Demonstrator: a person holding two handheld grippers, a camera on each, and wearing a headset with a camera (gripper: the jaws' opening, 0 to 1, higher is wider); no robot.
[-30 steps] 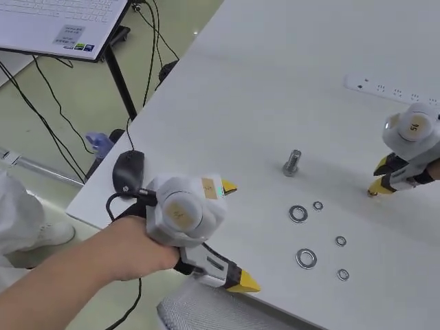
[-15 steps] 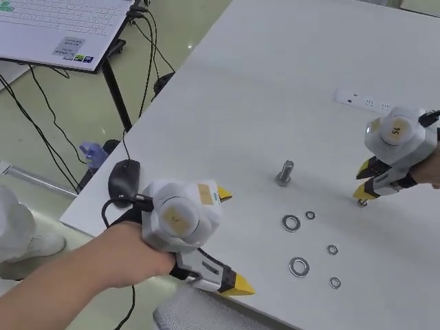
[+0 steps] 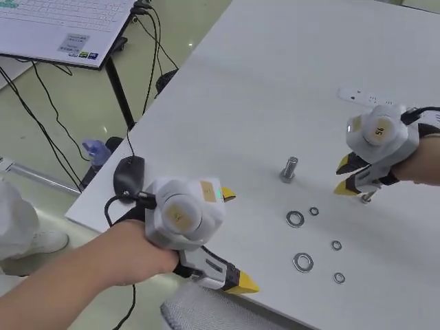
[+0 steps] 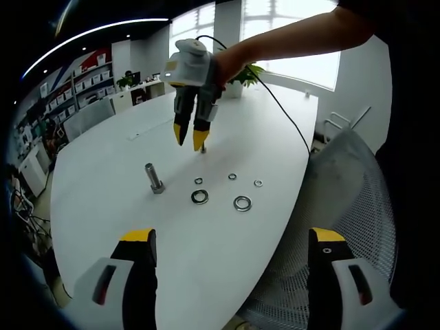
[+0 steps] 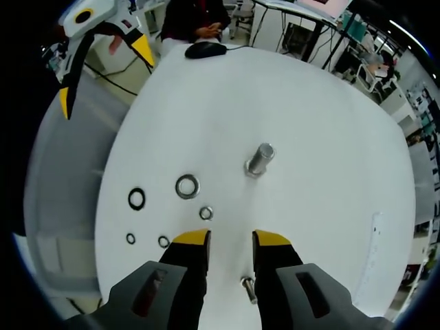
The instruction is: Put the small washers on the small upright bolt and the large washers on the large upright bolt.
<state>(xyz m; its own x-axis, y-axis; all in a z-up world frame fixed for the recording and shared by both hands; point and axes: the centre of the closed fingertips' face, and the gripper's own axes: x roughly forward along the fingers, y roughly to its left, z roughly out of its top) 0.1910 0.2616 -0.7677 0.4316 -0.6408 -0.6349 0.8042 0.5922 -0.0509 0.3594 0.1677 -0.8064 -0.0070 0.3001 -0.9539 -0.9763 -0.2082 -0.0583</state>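
Steel small bolt (image 5: pixel 249 289) is being crowded by right gripper (image 5: pixel 230 240), jaws narrowly apart; toppling is being risked if clipped; left gripper (image 4: pixel 232 237) is being held wide apart.

Bare white tabletop (image 3: pixel 275 82) is lying open all round; a tall steel upright bolt (image 3: pixel 290 168) is standing just behind scattered flat steel washers (image 3: pixel 295 219).

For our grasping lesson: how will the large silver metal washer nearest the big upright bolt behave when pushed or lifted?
The large silver metal washer lies flat and thin, so jaws probably struggle catching its edge. Pushed on the smooth white table, it likely slides.
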